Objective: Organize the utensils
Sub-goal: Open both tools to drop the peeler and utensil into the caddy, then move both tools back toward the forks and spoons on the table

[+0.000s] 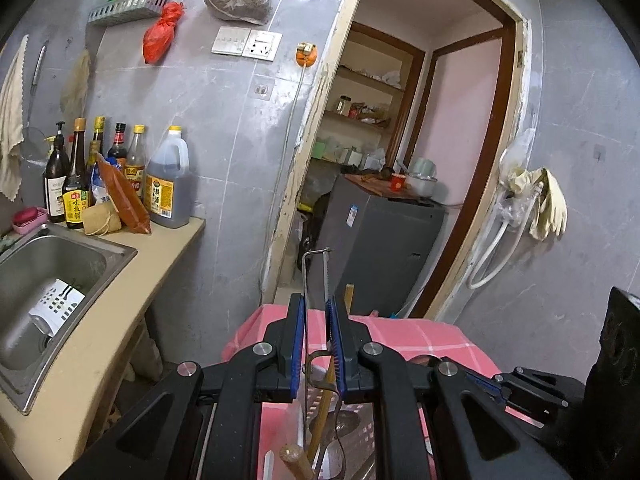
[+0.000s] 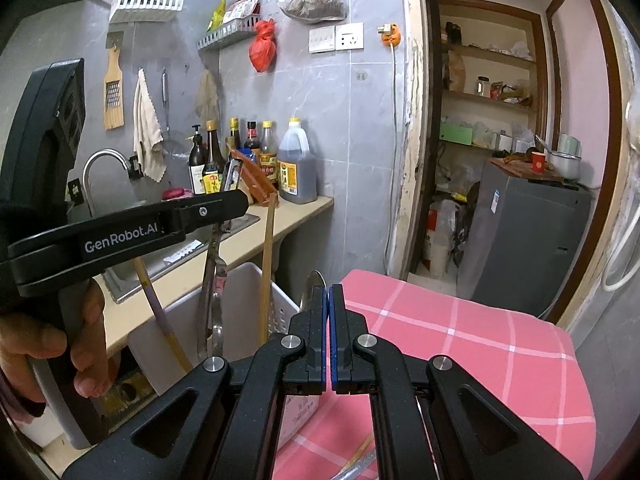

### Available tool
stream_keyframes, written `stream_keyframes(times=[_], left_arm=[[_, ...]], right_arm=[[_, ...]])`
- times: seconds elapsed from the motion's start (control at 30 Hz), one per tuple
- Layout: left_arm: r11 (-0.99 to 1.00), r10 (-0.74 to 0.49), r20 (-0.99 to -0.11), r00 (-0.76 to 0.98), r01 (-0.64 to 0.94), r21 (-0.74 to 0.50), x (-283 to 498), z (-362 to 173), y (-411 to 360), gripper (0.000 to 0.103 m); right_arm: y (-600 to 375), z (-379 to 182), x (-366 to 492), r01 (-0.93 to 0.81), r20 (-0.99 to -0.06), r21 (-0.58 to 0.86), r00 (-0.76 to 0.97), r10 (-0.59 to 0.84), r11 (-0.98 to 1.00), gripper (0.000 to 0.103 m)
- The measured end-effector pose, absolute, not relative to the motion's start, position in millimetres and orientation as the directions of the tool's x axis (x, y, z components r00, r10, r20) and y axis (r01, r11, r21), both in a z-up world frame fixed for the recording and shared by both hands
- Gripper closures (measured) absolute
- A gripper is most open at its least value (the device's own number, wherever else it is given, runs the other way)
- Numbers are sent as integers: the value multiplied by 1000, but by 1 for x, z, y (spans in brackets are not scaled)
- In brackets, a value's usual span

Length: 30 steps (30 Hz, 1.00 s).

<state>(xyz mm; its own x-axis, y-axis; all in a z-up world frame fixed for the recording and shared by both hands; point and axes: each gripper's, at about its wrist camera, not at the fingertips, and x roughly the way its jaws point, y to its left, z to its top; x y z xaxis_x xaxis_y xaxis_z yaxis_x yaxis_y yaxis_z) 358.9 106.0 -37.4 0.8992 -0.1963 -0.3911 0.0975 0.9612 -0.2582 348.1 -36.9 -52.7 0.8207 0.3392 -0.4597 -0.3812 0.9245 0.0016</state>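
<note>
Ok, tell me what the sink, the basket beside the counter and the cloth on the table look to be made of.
Sink: looks like stainless steel, grey with a dull brushed sheen and soft reflections.
Basket: probably white plastic, matte, with moulded slots in its wall.
Cloth: seems woven fabric, pink with white check lines, draping softly over the table edge.

Utensil basket (image 2: 256,280) on cloth-covered surface (image 2: 460,332), at its left end. Sink (image 1: 60,264) in counter left of it. Bottles (image 1: 120,176) behind sink against wall. Doorway (image 1: 420,140) beyond surface.
</note>
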Motion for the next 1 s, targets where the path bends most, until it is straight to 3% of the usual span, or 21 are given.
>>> stream_keyframes(times=[0.57,0.67,0.73,1.0], left_arm=[[944,-240,-472,848,90,-319,355,-47,115,89],[940,-247,-472,846,92,-327,352,-47,115,81],[937,-250,-462,851,92,-337,350,-46,116,66],[940,-235,-439,867,88,-329,340,-35,110,56]], right_arm=[[-45,-59,349,-397,-488,67,787,377,915,100],[-48,-59,347,-393,-486,78,787,379,916,99],[-51,-59,346,-389,-483,86,789,380,917,92],[-76,-44,332,-317,-430,129,836,341,939,65]])
